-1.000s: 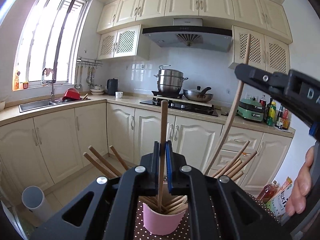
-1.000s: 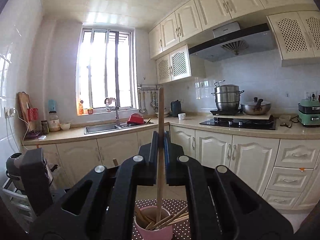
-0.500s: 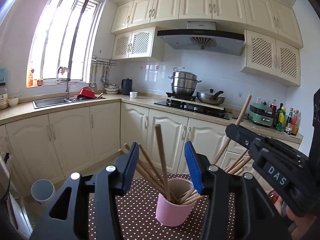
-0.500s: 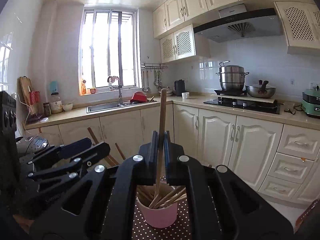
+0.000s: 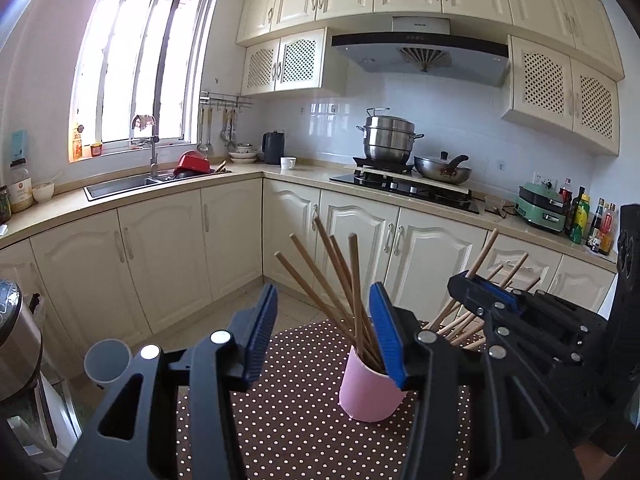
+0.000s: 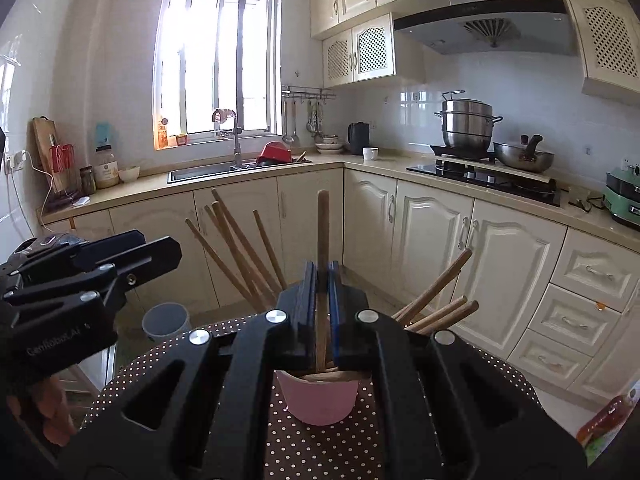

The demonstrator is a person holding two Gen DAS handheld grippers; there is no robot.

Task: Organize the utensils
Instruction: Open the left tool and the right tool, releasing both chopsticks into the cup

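A pink cup (image 5: 370,392) stands on the brown dotted cloth (image 5: 288,420) and holds several wooden chopsticks (image 5: 332,276) that fan out left and right. My left gripper (image 5: 325,292) hangs just short of the cup with its jaws opening and nothing between the blue pads. To its right, my right gripper (image 5: 486,288) is shut on one chopstick (image 5: 482,252). In the right wrist view that chopstick (image 6: 322,232) stands upright between the pads of the right gripper (image 6: 322,268), its lower end inside the pink cup (image 6: 322,400). The left gripper (image 6: 92,276) is at the left.
A grey cylinder (image 5: 107,360) stands on the floor beyond the table's left corner, with a steel appliance (image 5: 16,344) at the far left. Cream cabinets and a counter with sink and stove run behind. A bottle (image 6: 608,420) lies at the lower right.
My left gripper let go of its chopstick, which now leans in the cup, and drew back. My right gripper came down with its chopstick, whose end now sits in the cup.
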